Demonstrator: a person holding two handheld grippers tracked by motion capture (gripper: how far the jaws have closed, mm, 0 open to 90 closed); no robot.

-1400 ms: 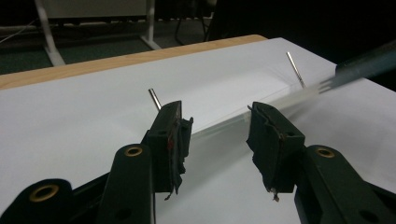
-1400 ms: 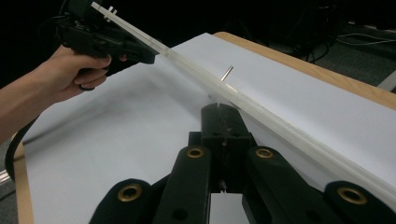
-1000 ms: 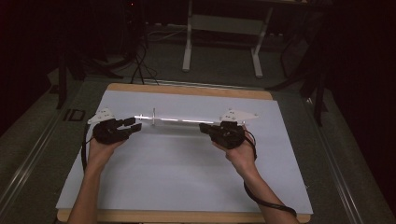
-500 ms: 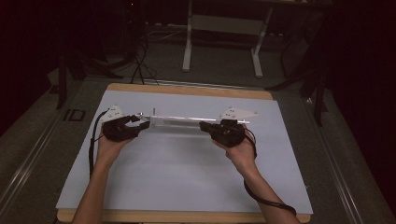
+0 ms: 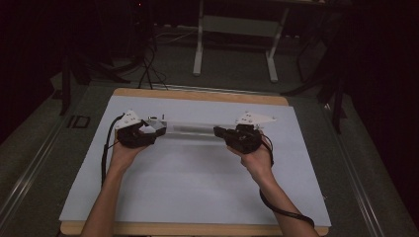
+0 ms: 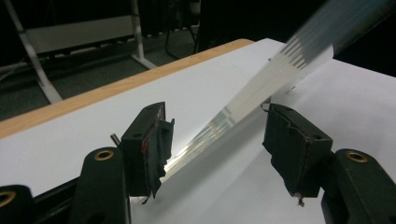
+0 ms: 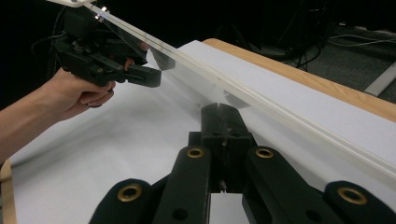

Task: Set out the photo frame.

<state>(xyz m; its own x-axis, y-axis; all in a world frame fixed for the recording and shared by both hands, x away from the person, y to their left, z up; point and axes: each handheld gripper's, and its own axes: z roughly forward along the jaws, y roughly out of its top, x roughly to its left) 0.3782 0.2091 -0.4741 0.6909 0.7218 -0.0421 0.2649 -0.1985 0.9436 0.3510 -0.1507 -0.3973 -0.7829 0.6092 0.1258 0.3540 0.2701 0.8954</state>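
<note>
The left gripper (image 6: 217, 149) stands with its two black jaws wide apart, and they have just been opening; the long clear plastic strip (image 6: 261, 88) runs between them, lying close against the left pad (image 6: 156, 140) in the left gripper view and well clear of the right pad, so nothing is clamped there. Whether the strip actually touches that left pad cannot be told. In the high view this gripper (image 5: 157, 129) points toward the middle of the table, the person's left hand (image 5: 123, 150) wrapped under its body and the forearm rising straight from the bottom edge. The right gripper (image 7: 223, 109) has its jaws pressed fully together, and the strip (image 7: 261, 100) passes over their tips; the pinch point itself is hidden by the closed jaws, though the strip stays level in the air between the two tools. In the high view the right gripper (image 5: 218, 131) faces the left one, the right hand (image 5: 253, 155) gripping it from below with the wrist bent inward and a black cable looping down beside the forearm. The strip (image 5: 190, 128) hangs just above the white sheet (image 5: 197, 187) that covers the wooden-edged table (image 5: 197, 95). Its far end is blurred in the left gripper view, and its transparency makes its edges hard to trace over the sheet.
</note>
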